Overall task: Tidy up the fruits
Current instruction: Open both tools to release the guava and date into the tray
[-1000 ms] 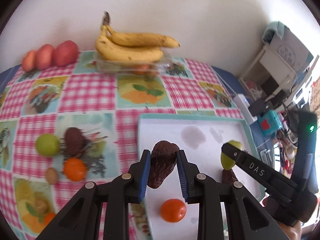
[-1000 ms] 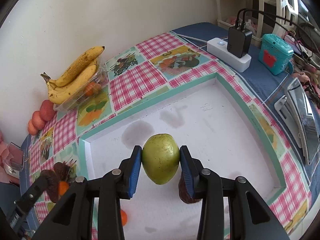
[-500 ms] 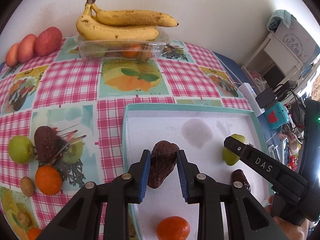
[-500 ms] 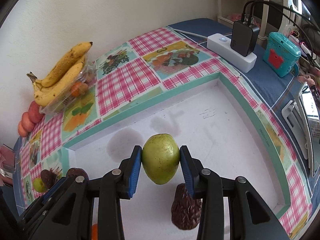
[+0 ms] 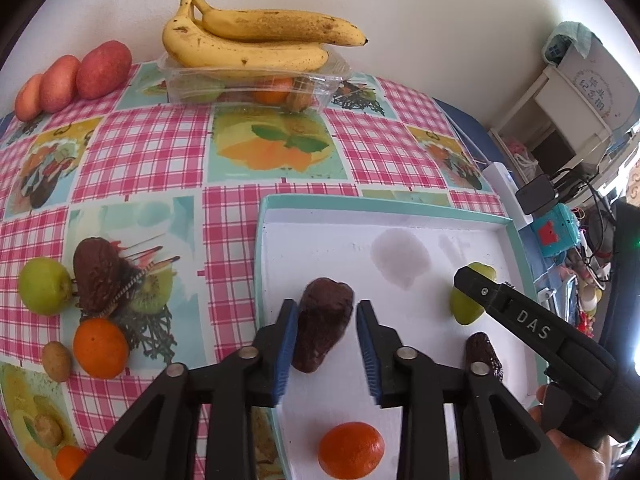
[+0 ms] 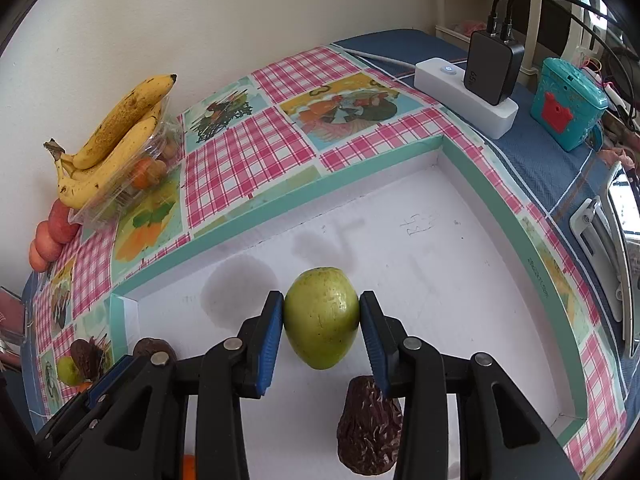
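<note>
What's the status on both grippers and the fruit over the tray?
Left gripper opening, dark wrinkled fruit between its pads. Right gripper shut on green fruit. Both over white tray. Nothing blocking.

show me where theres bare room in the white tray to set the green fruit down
The far half of the teal-rimmed white tray is bare, from the faint grey stain to the far right corner by the white power strip. The near edge is crowded: wrinkled dark brown fruits and a round orange fruit.
</note>
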Demonstrator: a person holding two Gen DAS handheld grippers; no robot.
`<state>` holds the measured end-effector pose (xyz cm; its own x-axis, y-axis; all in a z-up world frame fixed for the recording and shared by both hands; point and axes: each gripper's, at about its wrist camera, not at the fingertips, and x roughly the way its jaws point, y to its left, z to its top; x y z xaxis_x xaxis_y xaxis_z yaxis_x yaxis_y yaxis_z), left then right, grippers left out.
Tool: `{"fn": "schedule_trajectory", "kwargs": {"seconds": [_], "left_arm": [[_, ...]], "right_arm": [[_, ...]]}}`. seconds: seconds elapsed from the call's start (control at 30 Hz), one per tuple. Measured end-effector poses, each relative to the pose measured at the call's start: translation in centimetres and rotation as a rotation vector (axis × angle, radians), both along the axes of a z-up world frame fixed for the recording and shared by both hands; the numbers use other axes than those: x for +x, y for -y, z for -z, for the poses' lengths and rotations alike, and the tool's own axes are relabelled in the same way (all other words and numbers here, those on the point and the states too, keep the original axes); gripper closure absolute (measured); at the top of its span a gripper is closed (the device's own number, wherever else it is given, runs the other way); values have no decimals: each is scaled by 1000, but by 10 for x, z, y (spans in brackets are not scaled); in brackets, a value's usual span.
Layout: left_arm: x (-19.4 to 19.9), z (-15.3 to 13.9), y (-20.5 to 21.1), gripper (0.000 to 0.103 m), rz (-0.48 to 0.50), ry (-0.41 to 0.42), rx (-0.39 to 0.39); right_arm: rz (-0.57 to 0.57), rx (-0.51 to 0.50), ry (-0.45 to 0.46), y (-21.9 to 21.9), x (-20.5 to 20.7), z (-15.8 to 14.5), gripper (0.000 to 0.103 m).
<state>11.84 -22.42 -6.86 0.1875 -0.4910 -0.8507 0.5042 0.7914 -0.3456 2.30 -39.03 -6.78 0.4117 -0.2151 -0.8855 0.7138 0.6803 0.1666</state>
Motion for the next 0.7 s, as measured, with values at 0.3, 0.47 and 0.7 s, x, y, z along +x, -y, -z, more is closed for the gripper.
{"fn": "schedule_trajectory", "kwargs": {"seconds": [0.3, 0.47, 0.7], "left_arm": [[-1, -18, -22, 36, -57, -31, -47], [2, -25, -51, 22, -157, -25, -20], [4, -21, -104, 3, -345, 54, 169]], "right_arm": [[19, 0, 12, 2, -5, -4, 52], [25, -2, 21, -1, -10, -10, 44], [-4, -13, 32, -19, -18, -22, 20]]}}
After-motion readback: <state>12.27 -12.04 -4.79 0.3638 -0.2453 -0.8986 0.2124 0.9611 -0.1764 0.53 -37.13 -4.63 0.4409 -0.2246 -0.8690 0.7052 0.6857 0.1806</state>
